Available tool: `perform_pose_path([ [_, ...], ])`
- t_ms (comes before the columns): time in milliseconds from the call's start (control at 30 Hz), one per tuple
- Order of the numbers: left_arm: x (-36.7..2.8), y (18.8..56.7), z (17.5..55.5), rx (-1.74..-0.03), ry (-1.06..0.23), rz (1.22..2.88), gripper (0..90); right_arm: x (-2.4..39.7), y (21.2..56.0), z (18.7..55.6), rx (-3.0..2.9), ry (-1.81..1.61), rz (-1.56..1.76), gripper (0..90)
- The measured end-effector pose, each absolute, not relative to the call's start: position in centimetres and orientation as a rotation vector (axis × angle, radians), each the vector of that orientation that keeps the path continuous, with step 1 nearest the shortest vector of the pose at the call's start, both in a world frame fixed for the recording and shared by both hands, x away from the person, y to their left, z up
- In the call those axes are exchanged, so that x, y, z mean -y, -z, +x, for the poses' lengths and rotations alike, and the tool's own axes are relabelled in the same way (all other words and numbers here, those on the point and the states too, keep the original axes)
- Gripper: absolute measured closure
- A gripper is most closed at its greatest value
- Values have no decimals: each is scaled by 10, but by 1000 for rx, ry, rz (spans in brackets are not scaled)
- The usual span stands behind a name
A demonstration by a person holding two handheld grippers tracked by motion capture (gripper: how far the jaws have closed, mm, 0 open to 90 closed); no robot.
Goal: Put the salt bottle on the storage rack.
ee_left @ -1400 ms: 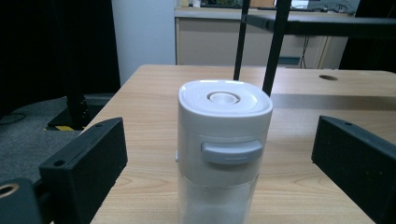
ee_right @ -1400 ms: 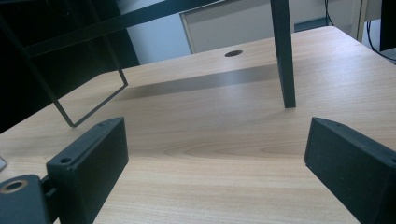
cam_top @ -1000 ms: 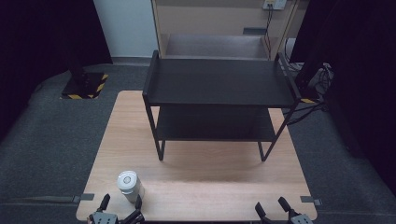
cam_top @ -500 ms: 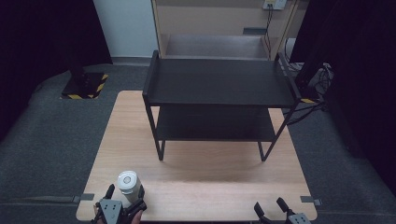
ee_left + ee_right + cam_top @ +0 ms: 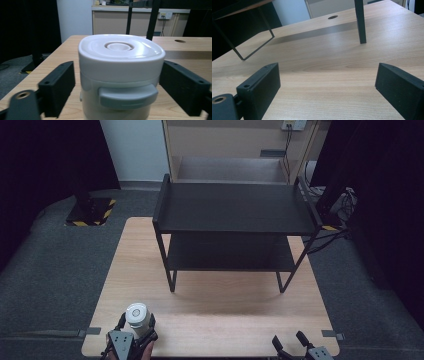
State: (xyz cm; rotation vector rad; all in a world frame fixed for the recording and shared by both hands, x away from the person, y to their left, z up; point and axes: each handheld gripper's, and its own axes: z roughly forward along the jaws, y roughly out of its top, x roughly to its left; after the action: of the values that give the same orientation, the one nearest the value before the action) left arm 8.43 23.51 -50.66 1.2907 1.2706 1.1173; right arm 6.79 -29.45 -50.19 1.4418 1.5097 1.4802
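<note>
A white lidded canister point(image 5: 137, 314) with a grey tab on its side stands upright near the table's front left corner. My left gripper point(image 5: 136, 321) is open, one black jaw on each side of the canister point(image 5: 120, 75). A thin gap shows at the left jaw, while the right jaw sits against or very close to the wall. My right gripper point(image 5: 288, 340) is open at the table's front right edge. In the right gripper view, bare wood lies between the wide-apart jaws of the right gripper point(image 5: 328, 82).
A black two-tier metal shelf rack point(image 5: 235, 215) stands on the far half of the wooden table point(image 5: 225, 305), and its thin legs point(image 5: 360, 22) rise ahead of my right gripper. Dark carpet surrounds the table. A beige cabinet point(image 5: 230, 150) stands behind.
My left gripper has moved forward so its jaws now flank the canister. The right gripper has shifted slightly at the front edge and stays open.
</note>
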Motion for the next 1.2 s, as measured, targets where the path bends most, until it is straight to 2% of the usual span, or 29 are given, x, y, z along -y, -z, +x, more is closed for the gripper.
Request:
perform_pose_path([
  [100, -239, 509, 83, -1270, -1107, 1272, 290, 295, 501, 69, -1512, -1479, 1443, 61],
  [600, -239, 487, 77, -1261, -1077, 1326, 300, 295, 499, 65, -1502, -1479, 1433, 65],
  [900, -216, 441, 76, -1178, -1024, 1340, 300, 298, 495, 65, -1492, -1512, 1390, 67],
  [1200, -184, 397, 92, -1114, -976, 1334, 300, 304, 492, 67, -1488, -1556, 1357, 69],
])
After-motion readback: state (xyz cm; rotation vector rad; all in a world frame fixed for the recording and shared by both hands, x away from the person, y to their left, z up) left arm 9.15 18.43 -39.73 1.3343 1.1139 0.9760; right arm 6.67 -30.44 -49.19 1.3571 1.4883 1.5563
